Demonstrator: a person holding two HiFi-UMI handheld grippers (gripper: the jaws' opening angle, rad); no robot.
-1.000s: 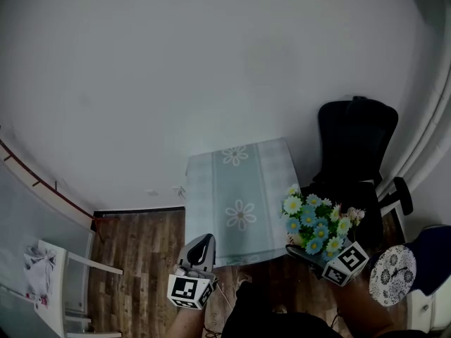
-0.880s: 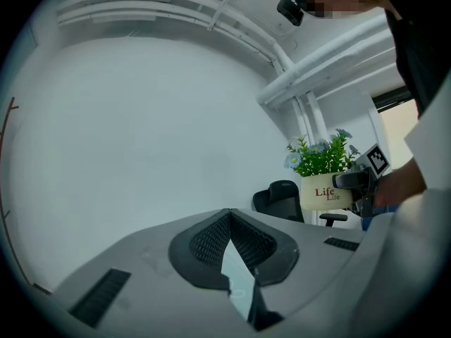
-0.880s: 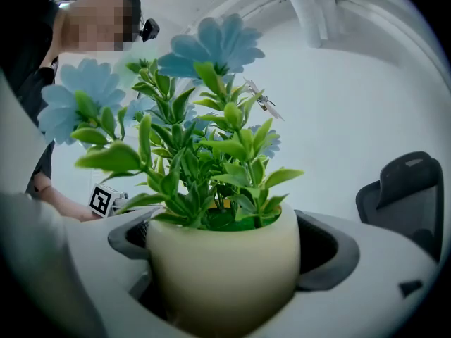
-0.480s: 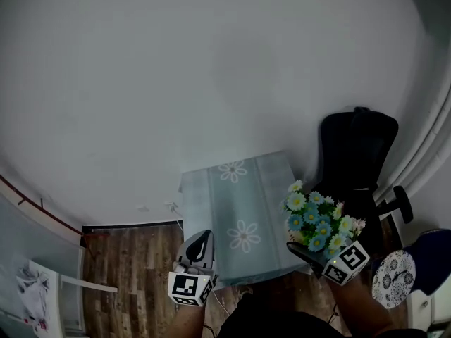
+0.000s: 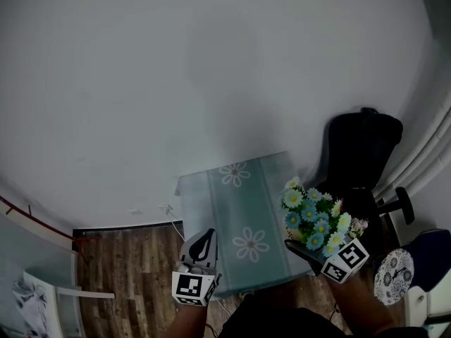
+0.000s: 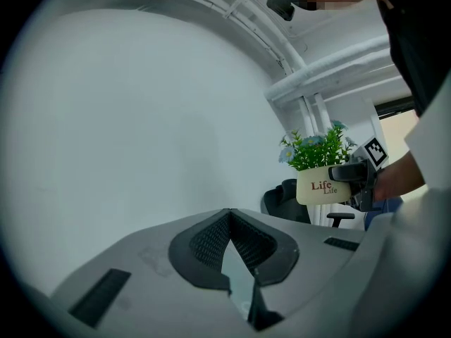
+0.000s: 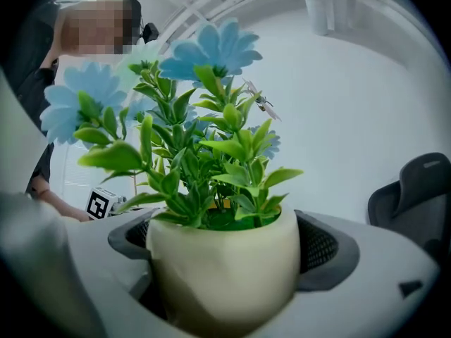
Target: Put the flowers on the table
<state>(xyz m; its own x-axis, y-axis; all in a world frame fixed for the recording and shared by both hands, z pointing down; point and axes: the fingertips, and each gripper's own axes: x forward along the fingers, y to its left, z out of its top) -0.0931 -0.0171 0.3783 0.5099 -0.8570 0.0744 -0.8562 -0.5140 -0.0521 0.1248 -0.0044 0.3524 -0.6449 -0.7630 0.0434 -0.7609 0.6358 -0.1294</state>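
A white wall (image 5: 211,69) fills most of the head view, with wood floor (image 5: 134,259) at its foot and a small table (image 5: 243,203) under a pale daisy-print cloth standing against it. A black chair (image 5: 363,153) sits just beside the table's right side. The flowers (image 5: 315,220), blue and white daisies in a cream pot (image 7: 225,287), are in the air at the table's near right corner, between the cloth's edge and the chair and not yet set down. The likeliest slip from here is a landing too close to that edge. The cloth hangs over the side, so a pot put on the overhang or half off the top would probably tip to the floor. The foliage stands tall above the pot, so a tilted release could topple it, and a swing to the right might brush the blooms on the chair. The pot looks smooth, so it may also slide if the hold loosens early. The right gripper (image 7: 227,248) clamps the pot between its pads, one on each side of the upper wall, with the plant upright and rising straight out ahead of the jaws. The left gripper (image 6: 229,217) has its jaws closed tip to tip on nothing, hovering over the table's near left corner, well apart from the flowers.
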